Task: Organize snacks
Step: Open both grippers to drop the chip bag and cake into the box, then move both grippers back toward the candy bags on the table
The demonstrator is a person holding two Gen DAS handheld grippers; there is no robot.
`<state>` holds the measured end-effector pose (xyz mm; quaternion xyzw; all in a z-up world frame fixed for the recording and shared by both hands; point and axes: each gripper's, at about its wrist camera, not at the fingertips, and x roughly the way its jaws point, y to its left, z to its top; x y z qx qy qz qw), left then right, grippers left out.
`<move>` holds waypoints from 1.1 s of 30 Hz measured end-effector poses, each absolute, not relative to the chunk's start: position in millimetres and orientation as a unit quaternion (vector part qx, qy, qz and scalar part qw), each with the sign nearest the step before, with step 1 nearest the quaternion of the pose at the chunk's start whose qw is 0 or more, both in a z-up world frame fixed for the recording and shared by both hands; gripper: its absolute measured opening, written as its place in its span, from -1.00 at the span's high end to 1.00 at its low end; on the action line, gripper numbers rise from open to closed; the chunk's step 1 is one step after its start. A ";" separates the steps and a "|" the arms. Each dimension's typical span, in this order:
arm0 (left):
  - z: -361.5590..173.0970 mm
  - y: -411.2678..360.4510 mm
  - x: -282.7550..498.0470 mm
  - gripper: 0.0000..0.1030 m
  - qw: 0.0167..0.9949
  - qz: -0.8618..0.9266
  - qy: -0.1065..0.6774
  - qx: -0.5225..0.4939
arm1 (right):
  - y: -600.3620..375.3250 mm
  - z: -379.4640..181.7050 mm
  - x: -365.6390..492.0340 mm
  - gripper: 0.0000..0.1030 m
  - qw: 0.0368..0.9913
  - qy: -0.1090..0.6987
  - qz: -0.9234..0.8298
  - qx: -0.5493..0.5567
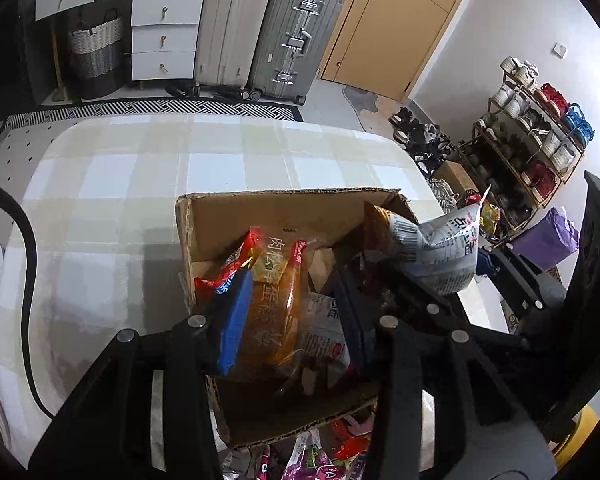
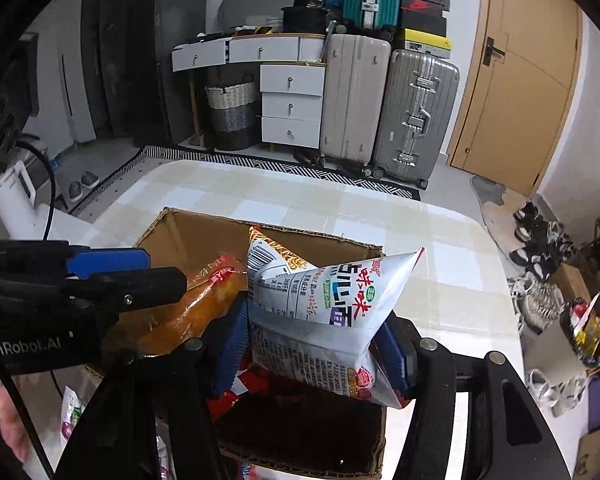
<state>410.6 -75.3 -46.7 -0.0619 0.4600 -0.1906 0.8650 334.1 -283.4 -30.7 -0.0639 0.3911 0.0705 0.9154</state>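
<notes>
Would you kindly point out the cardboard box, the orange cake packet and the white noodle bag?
cardboard box (image 1: 260, 216): left wrist view, inner far wall.
orange cake packet (image 1: 274, 312): left wrist view, middle of wrapper.
white noodle bag (image 2: 324, 320): right wrist view, printed front.

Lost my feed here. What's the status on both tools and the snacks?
Left tool around orange bread pack, over cardboard box. Right tool holding white noodle bag above box. Nothing blocking.
</notes>
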 end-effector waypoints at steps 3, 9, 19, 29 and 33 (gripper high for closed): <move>-46.2 -74.8 408.0 0.23 0.865 -0.191 0.460 -0.061 | -279.2 -26.4 331.1 -0.52 0.919 0.381 0.073 -0.071; -41.3 -72.5 401.3 0.17 0.866 -0.194 0.457 -0.068 | -278.5 -14.4 322.1 -0.64 0.930 0.353 0.066 -0.078; -22.6 -78.7 371.0 -0.46 0.871 -0.213 0.439 -0.064 | -294.7 -4.8 297.5 -0.79 0.935 0.343 0.075 -0.048; 23.4 -89.6 316.1 -0.57 0.896 -0.194 0.398 -0.020 | -307.7 21.6 260.4 -0.99 0.944 0.319 0.074 -0.035; 44.5 -83.7 288.6 -0.76 0.908 -0.179 0.377 -0.025 | -306.8 36.0 240.8 -0.99 0.946 0.311 0.082 -0.026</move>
